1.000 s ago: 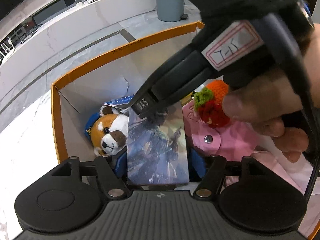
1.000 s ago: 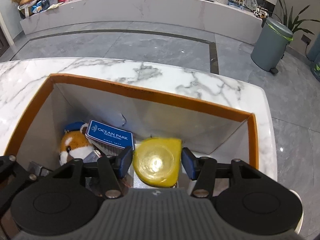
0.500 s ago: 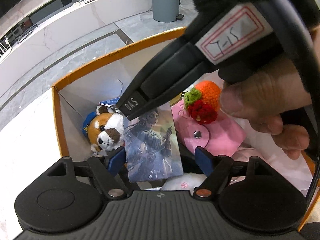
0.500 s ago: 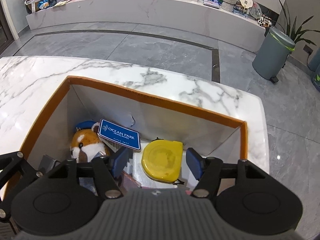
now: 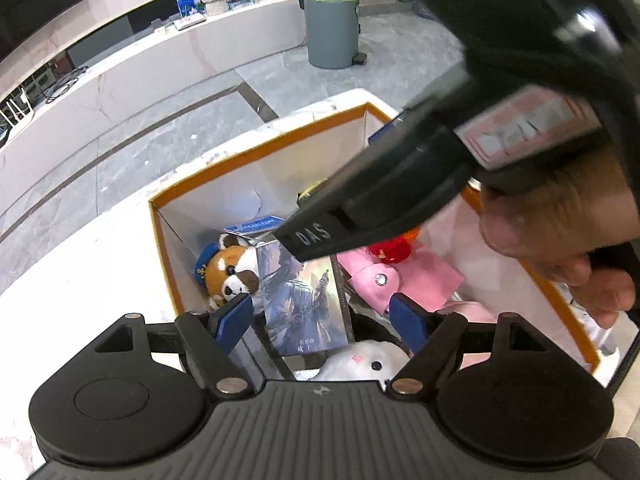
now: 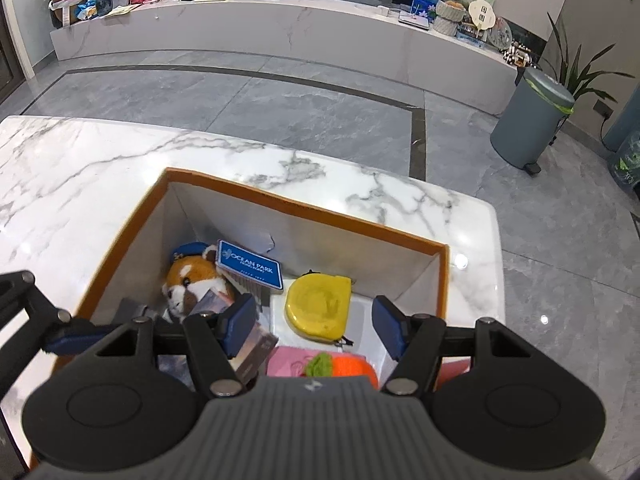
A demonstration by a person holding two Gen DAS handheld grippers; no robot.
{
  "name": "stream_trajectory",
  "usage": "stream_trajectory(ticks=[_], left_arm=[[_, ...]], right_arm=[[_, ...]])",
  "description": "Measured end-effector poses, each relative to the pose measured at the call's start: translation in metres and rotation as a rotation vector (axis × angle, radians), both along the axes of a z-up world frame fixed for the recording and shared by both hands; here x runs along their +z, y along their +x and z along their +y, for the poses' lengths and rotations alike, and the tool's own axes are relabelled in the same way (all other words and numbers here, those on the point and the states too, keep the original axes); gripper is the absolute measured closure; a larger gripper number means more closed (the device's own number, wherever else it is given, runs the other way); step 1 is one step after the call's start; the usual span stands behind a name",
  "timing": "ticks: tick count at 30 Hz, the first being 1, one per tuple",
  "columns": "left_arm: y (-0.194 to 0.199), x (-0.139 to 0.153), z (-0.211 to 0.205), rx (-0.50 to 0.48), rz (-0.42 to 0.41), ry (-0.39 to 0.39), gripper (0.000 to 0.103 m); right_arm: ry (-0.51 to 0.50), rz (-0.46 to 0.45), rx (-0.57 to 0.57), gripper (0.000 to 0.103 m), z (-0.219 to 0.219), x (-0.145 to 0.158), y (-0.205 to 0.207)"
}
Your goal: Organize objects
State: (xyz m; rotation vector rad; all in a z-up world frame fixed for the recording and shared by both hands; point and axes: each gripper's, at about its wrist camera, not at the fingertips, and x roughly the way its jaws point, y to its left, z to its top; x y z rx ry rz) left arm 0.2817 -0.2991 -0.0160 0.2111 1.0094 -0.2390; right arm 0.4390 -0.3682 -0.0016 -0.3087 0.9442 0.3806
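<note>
- Left gripper (image 5: 322, 314) jaws stand wide, empty; the picture card (image 5: 304, 300) lies in the orange-rimmed box (image 5: 256, 148), frame centre.
- Right gripper (image 6: 314, 322) jaws parted, empty, above the yellow case (image 6: 318, 307).
- Risk: the card, seemingly propped on the plush toy (image 5: 232, 270), may slide.

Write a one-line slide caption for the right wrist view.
Open right gripper above an orange-rimmed box holding a yellow tape measure, red panda plush and Ocean Park tag.
</note>
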Motion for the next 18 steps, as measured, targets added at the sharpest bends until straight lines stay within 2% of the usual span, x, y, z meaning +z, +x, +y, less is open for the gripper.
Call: stream_trajectory(ticks=[13, 18], left_arm=[[-0.031, 0.043, 0.010, 0.016, -0.096, -0.038, 0.012], [-0.050, 0.068, 0.016, 0.017, -0.167, -0.051, 0.011]], right_arm=[[-0.044, -0.072, 0.028, 0.037, 0.001, 0.058, -0.066], [-0.056, -0.119, 0.036, 0.030, 0.001, 0.084, -0.098]])
